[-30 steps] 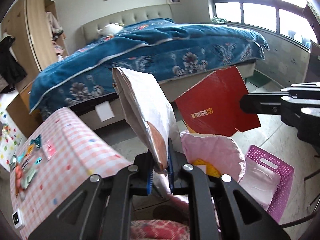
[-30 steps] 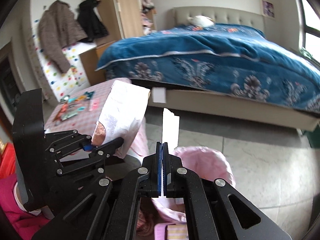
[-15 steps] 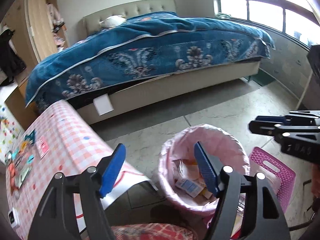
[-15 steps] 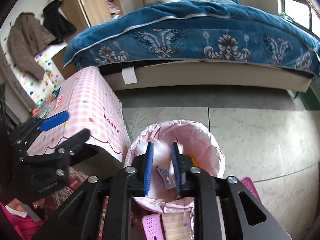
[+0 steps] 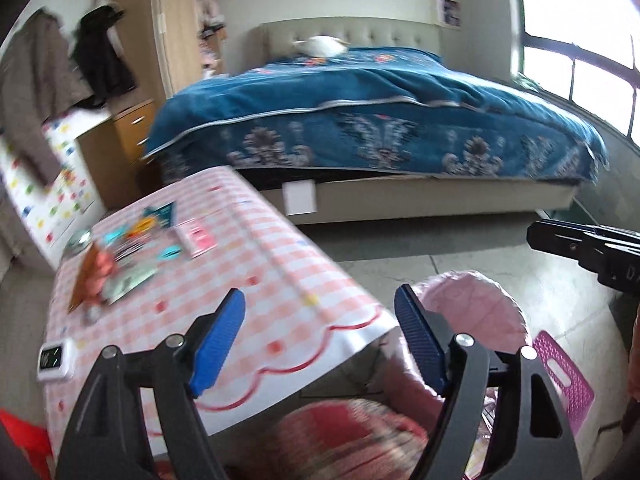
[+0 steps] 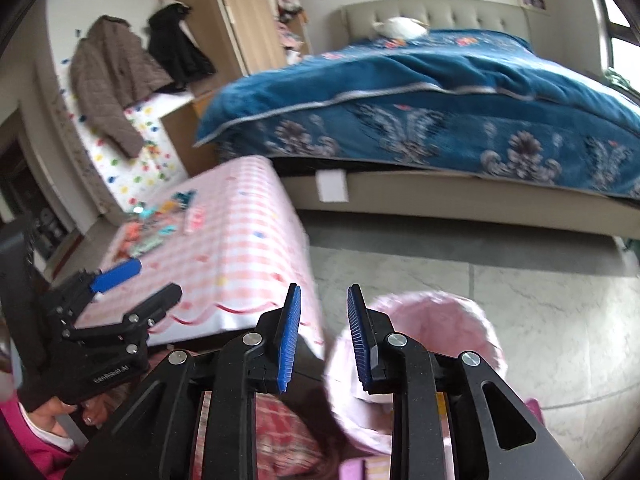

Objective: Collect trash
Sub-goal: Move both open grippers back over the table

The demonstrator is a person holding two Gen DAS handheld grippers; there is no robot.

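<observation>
Both grippers hang empty over a bedroom floor: the left gripper spread wide, the right gripper parted. Blurred wrappers, apparently trash, litter the table beside a pink-lined bin.

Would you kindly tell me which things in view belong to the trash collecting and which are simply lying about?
Part of the job:
- pink-lined bin
- wrappers and packets on the checked table
- left tongs, open and empty
- right tongs, open and empty

Just lying about:
- bed
- brown jacket
- black coat
- pink basket
- small white device
</observation>
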